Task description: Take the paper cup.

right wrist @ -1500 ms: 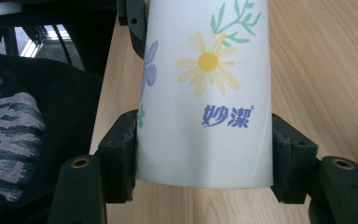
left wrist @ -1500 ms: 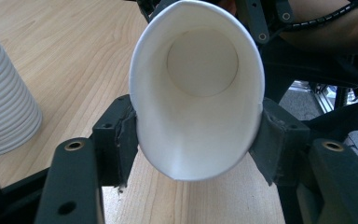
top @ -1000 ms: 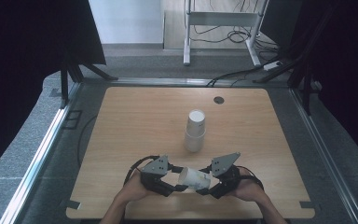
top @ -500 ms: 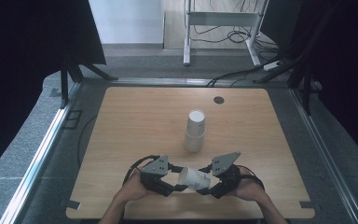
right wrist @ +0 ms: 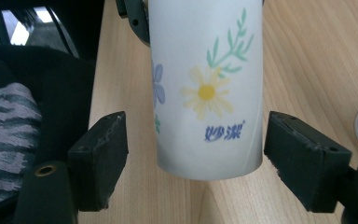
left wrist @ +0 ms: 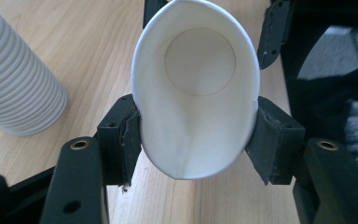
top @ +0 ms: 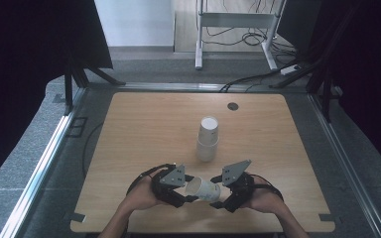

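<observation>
A white paper cup (top: 202, 189) printed with flowers lies level above the table's front edge, between my two grippers. My left gripper (top: 186, 191) is shut on its mouth end. In the left gripper view the pads (left wrist: 121, 135) squeeze the rim of the cup (left wrist: 196, 93) into an oval. My right gripper (top: 222, 196) is at the bottom end, and its jaws have just been opening. In the right gripper view the cup (right wrist: 207, 88) hangs between the pads (right wrist: 102, 154) with a gap on each side. A hand holds each gripper.
A tall stack of paper cups (top: 207, 139) stands at the table's middle, seen close by as the stack (left wrist: 14, 79) in the left gripper view. A black round cap (top: 233, 106) sits in the wooden tabletop (top: 144, 129) near the far edge. Metal frame legs and cables lie beyond it.
The right gripper's jaws have spread away from the cup's bottom end. The hands, the cup and the stack keep their places.
</observation>
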The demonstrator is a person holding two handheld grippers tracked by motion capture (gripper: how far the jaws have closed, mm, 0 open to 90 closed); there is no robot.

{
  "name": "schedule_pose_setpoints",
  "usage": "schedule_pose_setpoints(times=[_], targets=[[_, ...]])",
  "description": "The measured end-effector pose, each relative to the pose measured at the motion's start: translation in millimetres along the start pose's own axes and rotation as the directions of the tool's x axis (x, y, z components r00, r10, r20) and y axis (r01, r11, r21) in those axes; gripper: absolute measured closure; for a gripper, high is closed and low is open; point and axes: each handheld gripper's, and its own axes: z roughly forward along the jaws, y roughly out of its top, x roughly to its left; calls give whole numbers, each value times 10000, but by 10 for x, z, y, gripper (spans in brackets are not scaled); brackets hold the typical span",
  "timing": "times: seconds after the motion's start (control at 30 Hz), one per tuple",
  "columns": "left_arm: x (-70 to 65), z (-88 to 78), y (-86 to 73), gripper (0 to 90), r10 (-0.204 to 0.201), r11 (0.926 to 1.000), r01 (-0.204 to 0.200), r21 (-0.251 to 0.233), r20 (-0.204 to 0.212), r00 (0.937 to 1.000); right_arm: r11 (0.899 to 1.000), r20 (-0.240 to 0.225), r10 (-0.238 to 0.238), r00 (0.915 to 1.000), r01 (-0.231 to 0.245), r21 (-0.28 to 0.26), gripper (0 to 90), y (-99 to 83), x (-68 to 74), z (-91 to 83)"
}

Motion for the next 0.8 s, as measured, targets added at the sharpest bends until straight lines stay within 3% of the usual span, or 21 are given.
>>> schedule_pose_setpoints(times=[0.13, 0.33, 0.53, 0.7, 0.8], targets=[[-8, 25, 97, 397, 338, 9958, -324, 862, -148, 9993, 9981, 141, -3, 9999, -5, 609, 217, 57, -4, 53], [-45, 77, 248, 396, 909, 9787, -852, 1867, -221, 9956, 9898, 260, -105, 9996, 67, 1421, 235, 135, -12, 152], [-58, 100, 359, 395, 1343, 9640, -1262, 2343, -189, 9908, 9841, 262, -298, 9992, 248, 1759, 291, 195, -3, 193], [-59, 113, 405, 389, 1423, 9612, -1369, 2393, -53, 9898, 9808, 303, -421, 9987, 355, 1918, 336, 214, -8, 190], [-67, 125, 418, 381, 1249, 9642, -1218, 2357, 19, 9922, 9799, 320, -458, 9984, 387, 1957, 369, 215, -5, 189]])
